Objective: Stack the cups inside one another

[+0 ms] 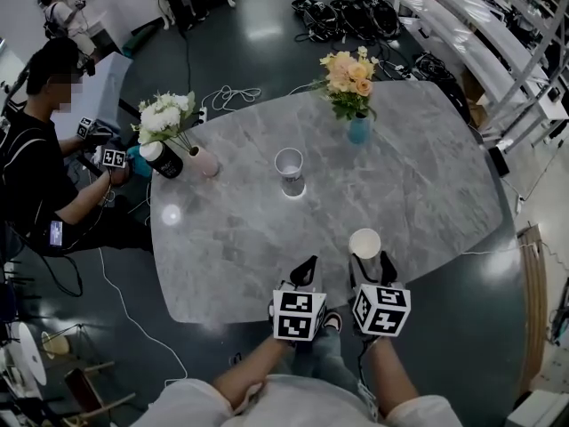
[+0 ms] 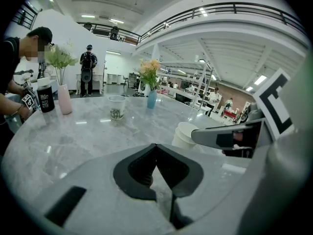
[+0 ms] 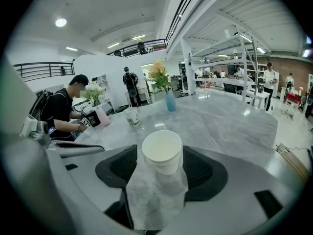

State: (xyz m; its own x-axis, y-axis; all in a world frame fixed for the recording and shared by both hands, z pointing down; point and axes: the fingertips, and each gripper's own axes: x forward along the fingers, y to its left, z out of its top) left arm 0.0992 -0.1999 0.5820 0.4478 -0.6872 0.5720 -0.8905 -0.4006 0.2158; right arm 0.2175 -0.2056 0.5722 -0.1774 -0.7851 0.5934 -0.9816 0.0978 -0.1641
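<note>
**Right gripper**: one. Jaws at their widest, with a pad on either side of the white cup and a sliver of gap on each flank, so nothing is pressed. I judge the cup is standing on its own and the jaws merely bracket it.

**White cup:** one counted, upright, mouth up, on the near edge of the tabletop. A second lip shows under the rim, so it may be two cups already nested. I cannot tell for certain.

**Left gripper**: one. Jaws drawn together, tips meeting, nothing between them. It sits just beside the right gripper, low over the near edge. I judge it is parked out of the way, since the job needs one working hand.

**Printed cup**: one, upright, mid-tabletop, well apart from the white cup. By my reckoning it is the other member of the stack, so one cup has to travel to the other.

**Vases:** two.
- Blue vase with orange and yellow flowers, far side.
- Pink vase with white flowers, left edge.
- Both stand clear of the line between the cups.

**Black tumbler**: one, white-topped, touching or just beside the pink vase.

**Seated person**: one, at the left edge, holding marker-cube grippers.
</note>
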